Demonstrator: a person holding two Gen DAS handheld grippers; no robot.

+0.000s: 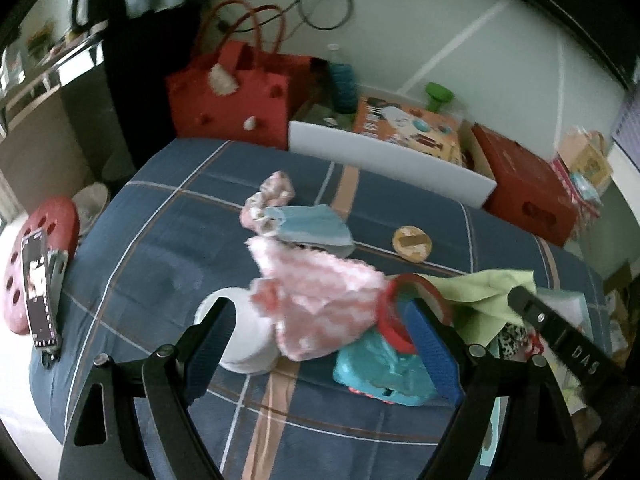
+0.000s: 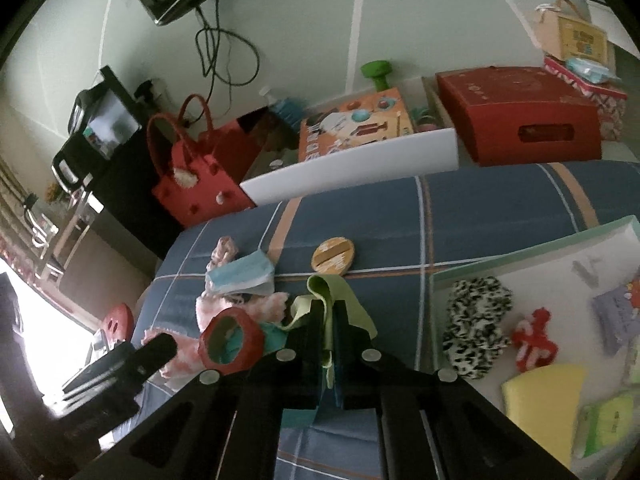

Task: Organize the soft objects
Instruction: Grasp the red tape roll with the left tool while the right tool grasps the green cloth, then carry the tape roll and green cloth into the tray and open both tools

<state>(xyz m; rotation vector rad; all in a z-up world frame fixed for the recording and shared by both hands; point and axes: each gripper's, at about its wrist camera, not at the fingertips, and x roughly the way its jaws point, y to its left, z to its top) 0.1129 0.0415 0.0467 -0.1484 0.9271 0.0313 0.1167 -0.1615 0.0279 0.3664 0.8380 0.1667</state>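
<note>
My right gripper (image 2: 326, 312) is shut on a light green cloth (image 2: 340, 300), held just above the blue plaid bed (image 2: 480, 216); the cloth also shows in the left wrist view (image 1: 480, 292). My left gripper (image 1: 320, 320) is open and empty, over a pink fluffy cloth (image 1: 320, 300), a white roll (image 1: 248, 332) and a turquoise toy (image 1: 380, 368) with a red ring (image 1: 404, 312). A blue face mask (image 1: 312, 224) and a pink scrunchie (image 1: 272, 192) lie farther back. A white tray (image 2: 520, 264) at right holds a spotted scrunchie (image 2: 476, 328), a red knitted piece (image 2: 534, 340) and a yellow sponge (image 2: 548, 400).
A round wooden disc (image 2: 333, 256) lies mid-bed. A red felt bag (image 1: 236, 96), a white bin (image 1: 392, 160) with an orange box, and a red box (image 2: 520, 116) stand behind the bed. A phone (image 1: 38, 288) on a red stool is at the left.
</note>
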